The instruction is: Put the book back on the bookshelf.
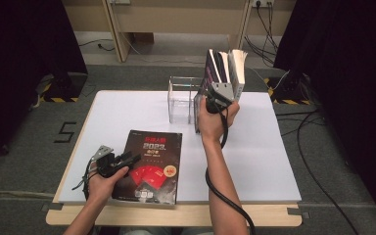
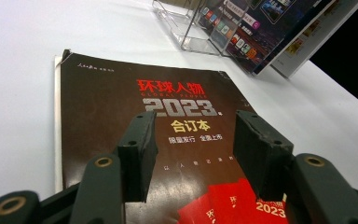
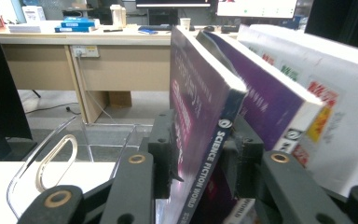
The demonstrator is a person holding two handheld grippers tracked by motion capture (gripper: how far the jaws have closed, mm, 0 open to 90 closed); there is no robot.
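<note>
A dark magazine [image 1: 152, 166] with red and gold 2023 print lies flat at the table's front left; in the left gripper view the magazine [image 2: 121, 102] lies under the jaws. My left gripper [image 1: 129, 159] hovers over its left edge, and this left gripper [image 2: 193, 121] is open with nothing between the pads. Several books [image 1: 225, 68] stand leaning at the back. My right gripper [image 1: 218, 95] is at their near lower edge. In its own view the right gripper [image 3: 200, 135] straddles the spine of a purple Science Fiction World book [image 3: 200, 88], jaws apart, not pressing it.
A clear acrylic book stand [image 1: 181, 100] sits left of the leaning books; the stand [image 3: 65, 149] has empty slots on that side. The white table [image 1: 254, 147] has bare room at the right and far left. Cables trail on the floor to the right.
</note>
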